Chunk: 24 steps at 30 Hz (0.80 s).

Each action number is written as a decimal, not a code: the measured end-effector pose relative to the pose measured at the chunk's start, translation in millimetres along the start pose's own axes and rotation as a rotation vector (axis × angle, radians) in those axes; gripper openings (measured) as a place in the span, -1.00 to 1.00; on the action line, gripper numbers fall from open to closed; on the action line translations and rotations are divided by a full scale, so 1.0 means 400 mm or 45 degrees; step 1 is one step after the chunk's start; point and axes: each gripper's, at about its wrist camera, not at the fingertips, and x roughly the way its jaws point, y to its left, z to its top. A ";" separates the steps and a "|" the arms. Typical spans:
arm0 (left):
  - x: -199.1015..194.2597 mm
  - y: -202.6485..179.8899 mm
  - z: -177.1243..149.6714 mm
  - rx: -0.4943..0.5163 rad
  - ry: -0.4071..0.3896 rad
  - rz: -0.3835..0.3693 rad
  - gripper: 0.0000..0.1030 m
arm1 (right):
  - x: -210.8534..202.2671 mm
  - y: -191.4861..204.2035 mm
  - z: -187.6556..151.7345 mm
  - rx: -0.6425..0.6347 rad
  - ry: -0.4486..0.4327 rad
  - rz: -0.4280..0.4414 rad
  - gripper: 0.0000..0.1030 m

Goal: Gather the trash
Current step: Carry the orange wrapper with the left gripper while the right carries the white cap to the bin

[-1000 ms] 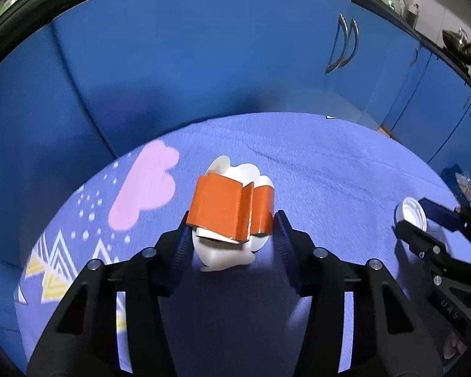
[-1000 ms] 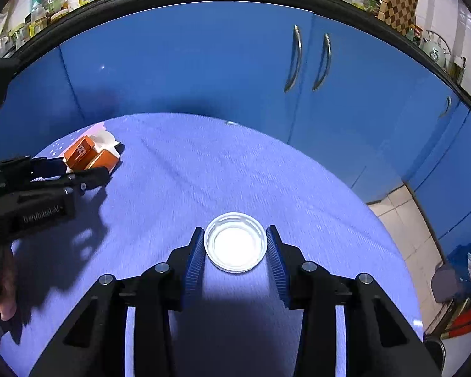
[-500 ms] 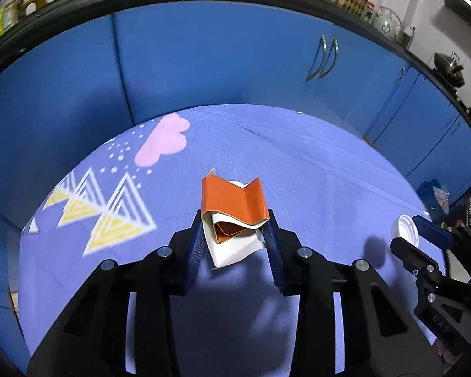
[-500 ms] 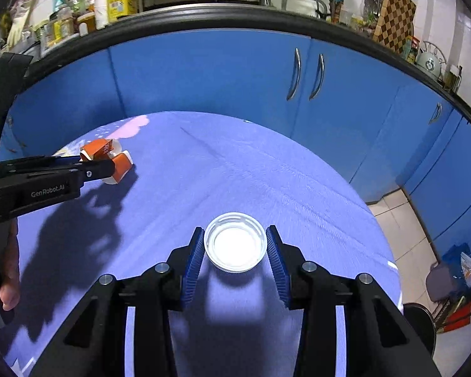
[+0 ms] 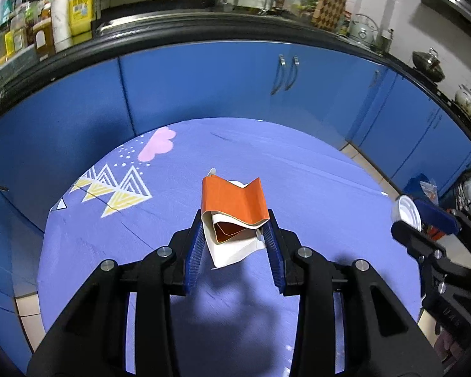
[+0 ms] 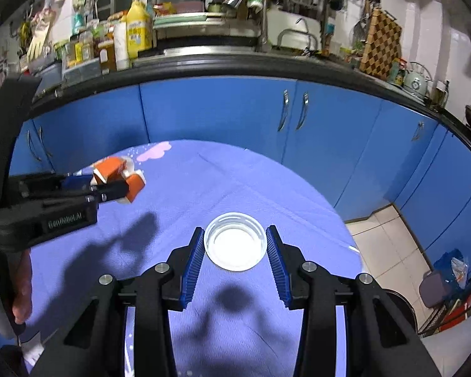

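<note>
My left gripper (image 5: 234, 245) is shut on a crushed orange-and-white paper cup (image 5: 234, 216) and holds it above the purple tablecloth (image 5: 298, 169). The cup also shows in the right wrist view (image 6: 117, 177), at the tips of the left gripper (image 6: 116, 187). My right gripper (image 6: 235, 251) is shut on a clear round plastic lid (image 6: 235, 241), held flat above the cloth. In the left wrist view the right gripper (image 5: 414, 216) is at the far right with the lid (image 5: 407, 212) between its fingers.
The round table wears a purple cloth (image 6: 179, 194) with a pink cloud and yellow triangles (image 5: 122, 188). Blue kitchen cabinets (image 6: 223, 116) stand behind it under a cluttered black counter. Tiled floor (image 6: 389, 245) and a bin with bags (image 6: 446, 276) lie to the right.
Both grippers have risen away from the table, so more cabinet and counter show. The left gripper closed on the cup, crushed it and lifted it. The right still holds the lid.
</note>
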 end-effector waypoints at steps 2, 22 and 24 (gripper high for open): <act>-0.019 -0.026 -0.004 0.024 -0.013 0.000 -0.27 | -0.031 -0.009 -0.005 0.023 -0.018 0.005 -0.24; -0.169 -0.311 -0.010 0.185 -0.113 -0.087 -0.27 | -0.280 -0.174 -0.046 0.163 -0.169 -0.108 -0.24; -0.172 -0.340 -0.008 0.205 -0.118 -0.093 -0.27 | -0.295 -0.201 -0.054 0.192 -0.181 -0.124 -0.24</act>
